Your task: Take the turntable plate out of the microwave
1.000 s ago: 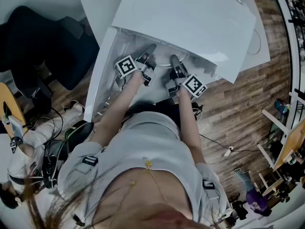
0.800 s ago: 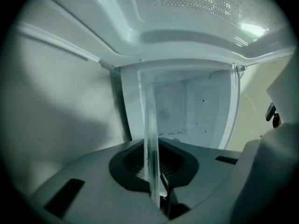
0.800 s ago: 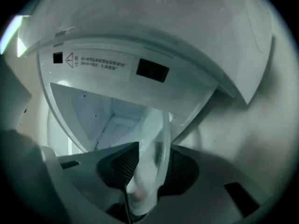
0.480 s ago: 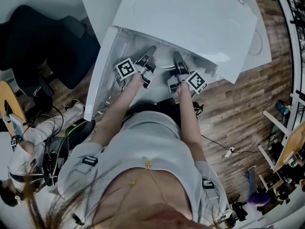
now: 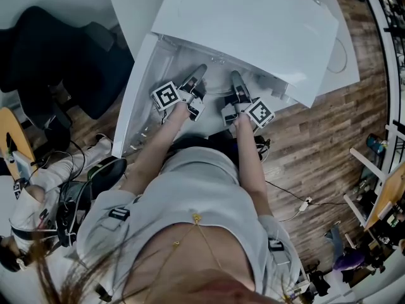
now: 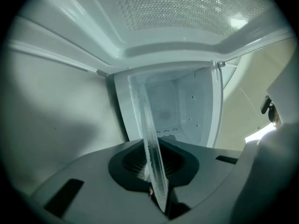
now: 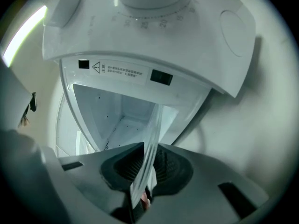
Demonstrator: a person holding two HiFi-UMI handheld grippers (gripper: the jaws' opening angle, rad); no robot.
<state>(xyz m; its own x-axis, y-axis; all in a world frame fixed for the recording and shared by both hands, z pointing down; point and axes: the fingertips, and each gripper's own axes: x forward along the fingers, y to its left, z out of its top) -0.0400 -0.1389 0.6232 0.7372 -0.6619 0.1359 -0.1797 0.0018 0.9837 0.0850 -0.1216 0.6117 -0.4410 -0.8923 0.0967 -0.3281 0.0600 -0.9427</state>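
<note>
The plate [image 5: 216, 80] is clear glass and sits in the mouth of the microwave [image 5: 253, 24], under its overhanging top, with a gripper on each side of its near rim. In the left gripper view the plate [image 6: 152, 143] runs edge-on between the jaws, and the left gripper [image 6: 156, 183] is clamped tight on it. In the right gripper view the plate [image 7: 152, 146] also stands edge-on between the jaws. The right gripper [image 7: 142, 188] has just been closing and now pinches the rim.

From the head view, the left gripper [image 5: 195, 80] and right gripper [image 5: 237, 86] point away from the person into the cavity, close to level and near each other. Their marker cubes [image 5: 166, 95] face up. Both forearms [image 5: 158, 144] stretch forward from the body, the elbows bent and tucked in, converging toward the opening.

The door [image 5: 130, 106] hangs open at the left. A wood floor [image 5: 316, 144] lies to the right, and a dark chair [image 5: 57, 56] stands far left.
</note>
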